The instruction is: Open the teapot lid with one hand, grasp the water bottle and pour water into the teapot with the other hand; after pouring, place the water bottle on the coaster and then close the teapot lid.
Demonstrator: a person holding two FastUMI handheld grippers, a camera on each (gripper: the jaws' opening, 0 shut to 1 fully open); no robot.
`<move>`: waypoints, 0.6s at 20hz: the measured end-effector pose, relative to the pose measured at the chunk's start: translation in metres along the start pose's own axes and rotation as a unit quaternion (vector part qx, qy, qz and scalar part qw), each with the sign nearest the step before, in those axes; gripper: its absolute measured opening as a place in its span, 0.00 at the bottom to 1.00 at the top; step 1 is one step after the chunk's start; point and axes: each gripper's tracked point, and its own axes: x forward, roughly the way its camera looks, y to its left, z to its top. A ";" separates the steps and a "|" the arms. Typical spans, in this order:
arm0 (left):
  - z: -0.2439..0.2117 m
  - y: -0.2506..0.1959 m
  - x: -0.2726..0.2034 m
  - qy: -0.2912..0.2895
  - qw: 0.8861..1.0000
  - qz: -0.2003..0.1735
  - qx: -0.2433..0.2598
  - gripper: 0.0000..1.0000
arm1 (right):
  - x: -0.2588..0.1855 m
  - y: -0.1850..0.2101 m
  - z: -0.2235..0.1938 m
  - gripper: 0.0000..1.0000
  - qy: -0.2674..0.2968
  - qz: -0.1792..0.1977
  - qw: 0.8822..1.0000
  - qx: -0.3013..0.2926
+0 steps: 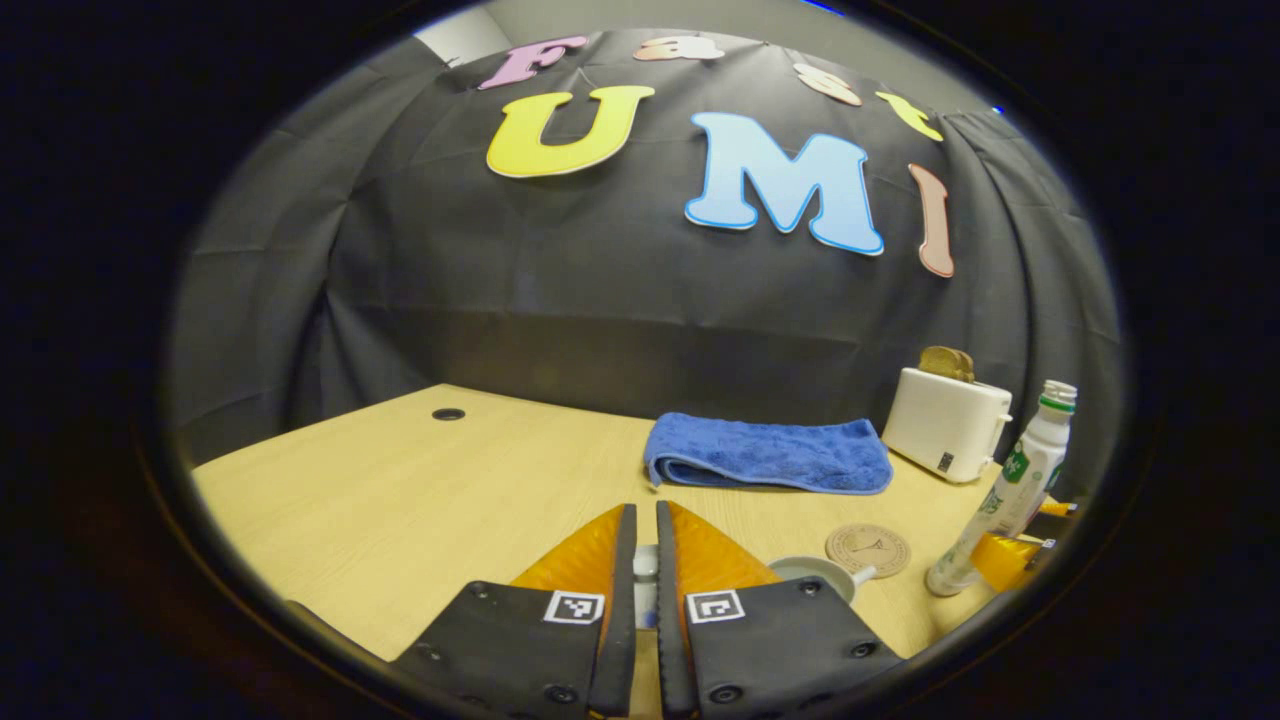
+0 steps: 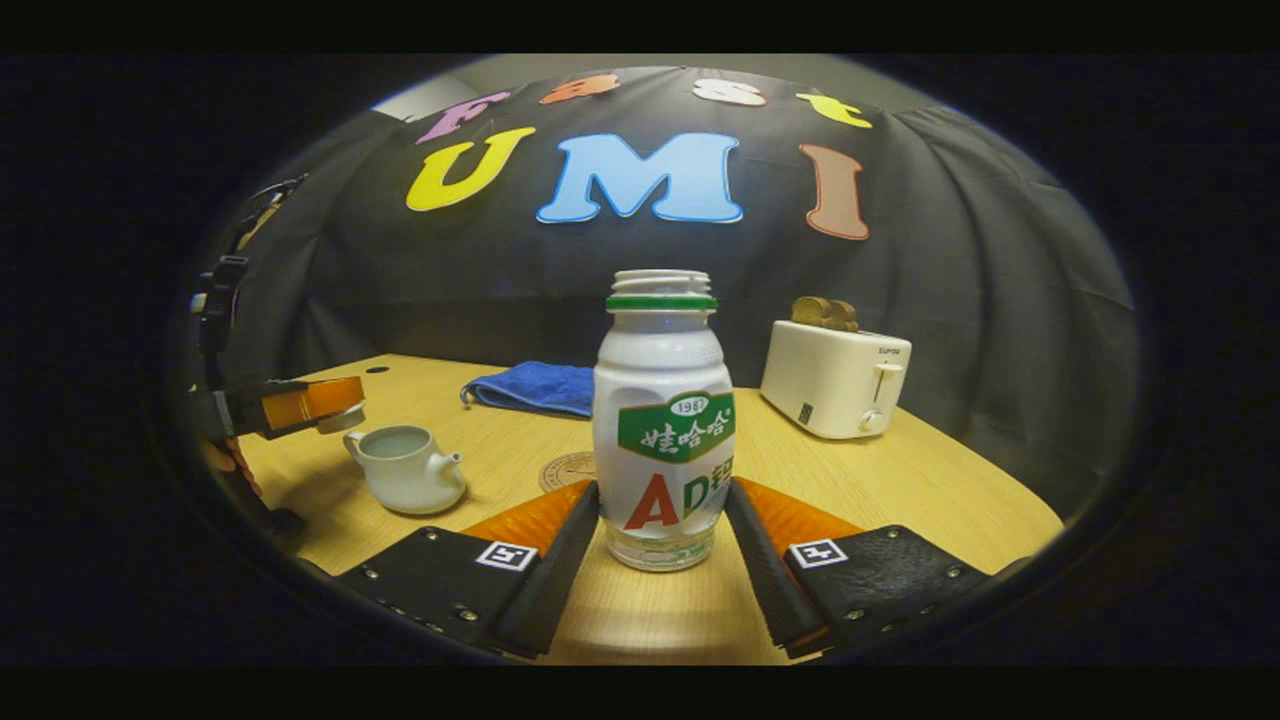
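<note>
My right gripper (image 2: 662, 495) is shut on the white water bottle (image 2: 660, 420), both fingers pressing its lower body. The bottle stands upright and has no cap. The white teapot (image 2: 405, 468) sits to the left on the table with its top open. Just above it, the left gripper (image 2: 305, 402) holds the small white lid (image 2: 342, 420). In the left gripper view, my left gripper (image 1: 645, 512) is shut on the lid (image 1: 645, 572), with the teapot's open rim (image 1: 812, 572) below right. The round coaster (image 1: 868, 550) lies beside it, and the bottle (image 1: 1010, 490) is at the right.
A folded blue towel (image 2: 535, 388) lies at the back of the wooden table (image 2: 900, 480). A white toaster (image 2: 835, 380) with bread in it stands at the back right. The coaster (image 2: 568, 470) lies between teapot and bottle. The black cloth wall closes the far side.
</note>
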 end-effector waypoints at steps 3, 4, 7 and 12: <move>0.000 0.008 0.001 0.000 1.000 0.012 0.007 0.19 | 0.001 -0.008 0.006 0.74 -0.007 -0.027 0.999 -0.046; 0.002 0.012 0.000 -0.002 1.000 0.016 0.008 0.19 | 0.002 -0.009 0.009 0.74 -0.011 -0.036 0.997 -0.062; 0.004 0.023 0.000 -0.004 1.000 0.025 0.001 0.20 | 0.003 -0.016 0.019 0.74 -0.022 -0.076 0.987 -0.142; 0.000 0.038 0.000 0.003 0.999 0.042 -0.003 0.19 | 0.009 -0.015 0.039 0.74 -0.058 -0.115 0.945 -0.302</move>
